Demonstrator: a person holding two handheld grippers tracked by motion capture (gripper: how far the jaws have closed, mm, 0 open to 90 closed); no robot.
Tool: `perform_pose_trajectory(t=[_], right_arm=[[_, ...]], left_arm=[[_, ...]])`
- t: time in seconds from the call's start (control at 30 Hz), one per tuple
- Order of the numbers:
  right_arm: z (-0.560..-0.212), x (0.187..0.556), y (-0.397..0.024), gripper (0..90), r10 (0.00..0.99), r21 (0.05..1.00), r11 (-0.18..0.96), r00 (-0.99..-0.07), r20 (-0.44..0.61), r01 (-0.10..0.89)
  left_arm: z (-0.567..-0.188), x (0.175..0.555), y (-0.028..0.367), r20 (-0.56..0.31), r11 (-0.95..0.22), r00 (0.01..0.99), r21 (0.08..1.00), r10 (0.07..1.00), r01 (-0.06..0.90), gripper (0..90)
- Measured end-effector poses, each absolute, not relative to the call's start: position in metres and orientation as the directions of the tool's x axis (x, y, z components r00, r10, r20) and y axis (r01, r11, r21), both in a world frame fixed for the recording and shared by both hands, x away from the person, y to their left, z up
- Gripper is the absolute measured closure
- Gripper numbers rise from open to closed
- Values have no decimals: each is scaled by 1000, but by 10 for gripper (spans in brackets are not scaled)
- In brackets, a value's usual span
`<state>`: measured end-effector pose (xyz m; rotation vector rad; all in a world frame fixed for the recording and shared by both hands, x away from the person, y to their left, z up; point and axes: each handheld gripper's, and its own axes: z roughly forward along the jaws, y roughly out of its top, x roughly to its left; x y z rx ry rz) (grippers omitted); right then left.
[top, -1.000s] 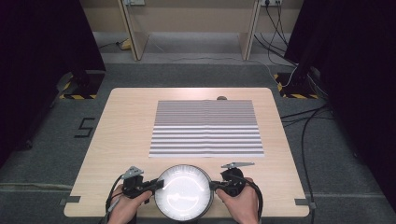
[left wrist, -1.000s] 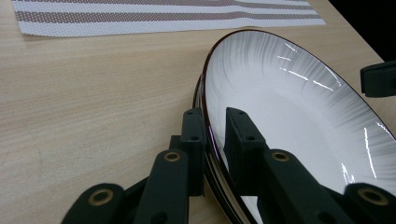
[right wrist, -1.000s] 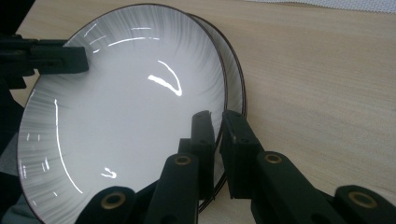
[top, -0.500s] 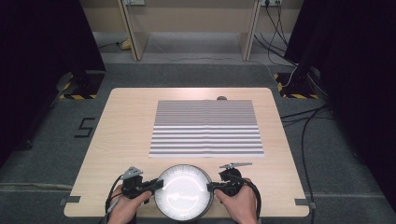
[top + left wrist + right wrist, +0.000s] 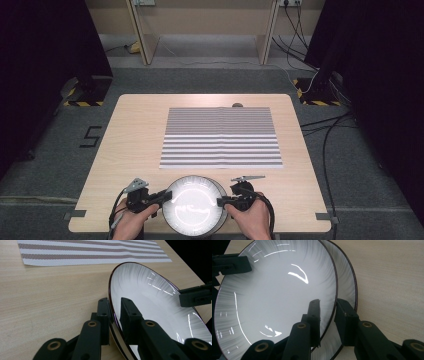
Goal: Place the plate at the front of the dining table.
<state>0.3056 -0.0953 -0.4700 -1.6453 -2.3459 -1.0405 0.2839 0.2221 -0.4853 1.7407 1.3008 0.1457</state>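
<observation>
A white plate (image 5: 194, 206) was held at the near edge of the table (image 5: 130, 130), nothing lying on it. Its left rim was clamped by the left gripper (image 5: 114, 315). The jaws of the right gripper (image 5: 327, 315) had just been opening, the right rim between them with a visible gap.

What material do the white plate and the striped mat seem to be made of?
Plate: probably glazed ceramic; the glossy white surface throws sharp light reflections, and its rim has a thin dark line. Striped mat: likely woven fabric or vinyl; the left gripper view shows a fine mesh texture, matte, lying flat.
</observation>
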Motion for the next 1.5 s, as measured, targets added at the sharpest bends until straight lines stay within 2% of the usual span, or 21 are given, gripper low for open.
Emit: perform_pose_trajectory(t=[0.2,0.33,0.47,0.7,0.83,1.07,1.27,1.5], right_arm=[[-468,304,-94,740,804,441,199,-403,437,875],[-467,305,-93,764,810,437,213,-408,421,874],[-468,306,-95,787,807,435,204,-402,433,877],[-470,305,-98,799,802,434,173,-382,459,884],[-470,307,-100,804,796,427,162,-373,476,890],[-472,304,-99,800,799,458,158,-386,462,875],[-473,306,-102,836,802,433,87,-321,504,897],[-474,308,-102,852,805,488,55,-327,494,871]], left_arm=[[-485,282,224,-421,4,425,714,802,700,768],[-483,282,229,-449,10,416,689,791,724,671],[-478,277,239,-470,21,400,667,787,745,634],[-478,273,233,-500,-18,414,622,761,783,669],[-482,271,233,-535,11,386,595,752,804,678],[-483,270,228,-522,7,376,591,766,807,692],[-484,274,222,-530,-9,362,556,767,831,700],[-481,282,217,-464,-51,379,578,801,815,742]])
